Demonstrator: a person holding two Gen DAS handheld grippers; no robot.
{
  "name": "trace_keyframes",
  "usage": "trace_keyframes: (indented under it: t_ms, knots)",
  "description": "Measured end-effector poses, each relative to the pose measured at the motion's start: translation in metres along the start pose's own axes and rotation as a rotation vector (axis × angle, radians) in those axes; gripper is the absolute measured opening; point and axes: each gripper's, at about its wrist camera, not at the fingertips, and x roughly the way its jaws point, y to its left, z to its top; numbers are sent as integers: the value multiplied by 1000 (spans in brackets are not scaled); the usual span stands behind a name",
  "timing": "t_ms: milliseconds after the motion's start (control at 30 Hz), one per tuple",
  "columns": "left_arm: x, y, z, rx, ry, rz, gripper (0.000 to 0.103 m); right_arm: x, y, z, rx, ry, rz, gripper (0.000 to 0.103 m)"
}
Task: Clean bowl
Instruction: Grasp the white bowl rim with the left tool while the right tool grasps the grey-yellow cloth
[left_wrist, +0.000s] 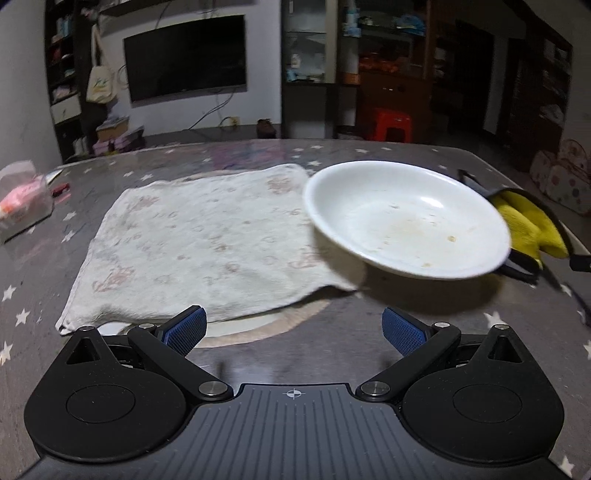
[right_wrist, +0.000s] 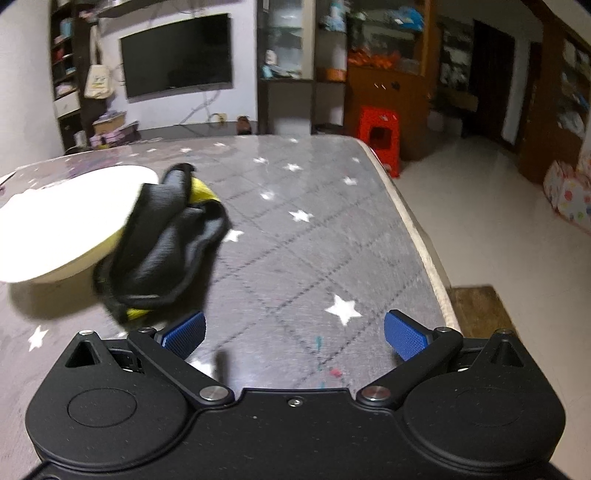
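The left gripper (left_wrist: 293, 330) is held with jaws spread, nothing between them. Ahead and right of them, a soiled white bowl (left_wrist: 406, 218) is seen, overlapping a towel (left_wrist: 199, 240). The right gripper (right_wrist: 293, 334) is likewise spread and empty; a black-and-yellow cloth (right_wrist: 162, 243) lies ahead-left of its jaws, against the bowl (right_wrist: 66, 221).

Wall television (left_wrist: 184, 57), red stool (right_wrist: 379, 134)

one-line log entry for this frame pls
phase: pre-grasp | left gripper: open, empty | right gripper: open, empty | white bowl: soiled, partly on towel | yellow-black cloth: beside bowl
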Motion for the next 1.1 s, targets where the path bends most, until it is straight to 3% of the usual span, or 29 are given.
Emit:
trace_keyframes:
  t_ms: [400,567,867,1033,1100]
  knots:
    - [-19,-54,8,114,-52,-93,103,-10,27,18,-63,-63,145,102]
    - [-20,-70,9,177,-75,-130,102,1,39,26,-78,-53,170,93]
    - [-18,-103,12,286,-102,-207,101,25,51,41,-85,-26,183,67]
    - [-10,-120,16,337,-105,-222,99,35,56,43,-95,-18,175,63]
    - [-4,-126,18,354,-100,-229,98,39,58,44,-103,-10,180,57]
